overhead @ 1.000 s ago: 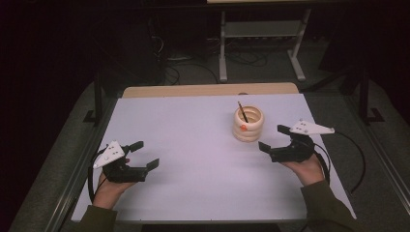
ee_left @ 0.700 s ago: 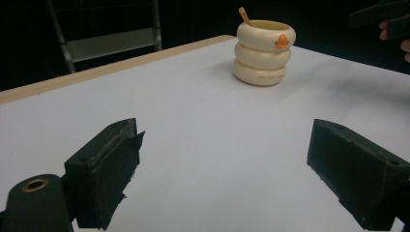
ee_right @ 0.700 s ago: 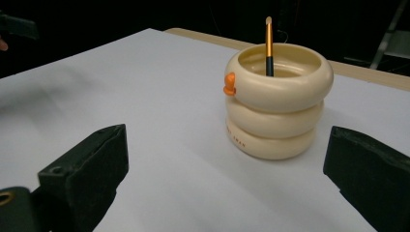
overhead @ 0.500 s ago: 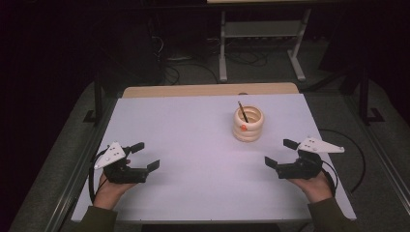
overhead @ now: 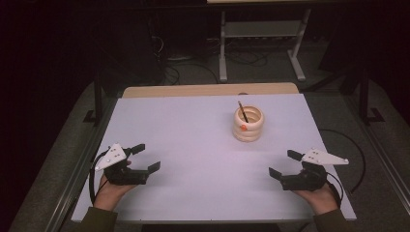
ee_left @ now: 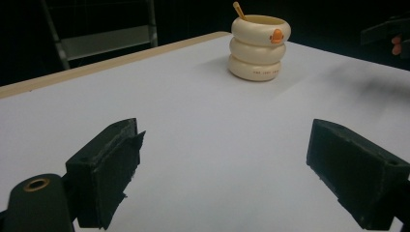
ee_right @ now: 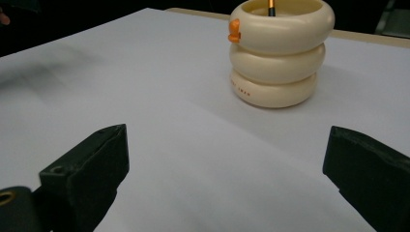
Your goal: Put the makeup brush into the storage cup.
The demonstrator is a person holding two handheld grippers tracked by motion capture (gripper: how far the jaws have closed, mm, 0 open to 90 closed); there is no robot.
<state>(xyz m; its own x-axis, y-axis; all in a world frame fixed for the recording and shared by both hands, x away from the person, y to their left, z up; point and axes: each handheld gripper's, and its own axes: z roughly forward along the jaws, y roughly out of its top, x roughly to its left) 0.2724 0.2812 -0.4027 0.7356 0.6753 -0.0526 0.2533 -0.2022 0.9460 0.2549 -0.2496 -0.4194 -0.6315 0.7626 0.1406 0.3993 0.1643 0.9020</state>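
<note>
I hold my left gripper (overhead: 146, 157) and right gripper (overhead: 284, 163) wide open, empty; the cream ringed ceramic cup (overhead: 248, 124) with its thin stick (overhead: 242, 110) stands ahead between them on the white tabletop (overhead: 193, 145).

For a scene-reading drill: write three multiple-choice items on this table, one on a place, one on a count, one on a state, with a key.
1. Where does the cream holder stand on the table?
A. far half, right of centre
B. near left corner
C. between the left tool's jaws

2. How many stacked rings form the holder?
A. one
B. three
C. five

3. How do the left tool and right tool stand?
A. both shut on the holder
B. left shut, right open
C. both open, holding nothing

Key: 1 A, the high view shows it there; 2 B, three bulges show in both gripper views; 3 C, jaws stand wide apart over bare table.
</note>
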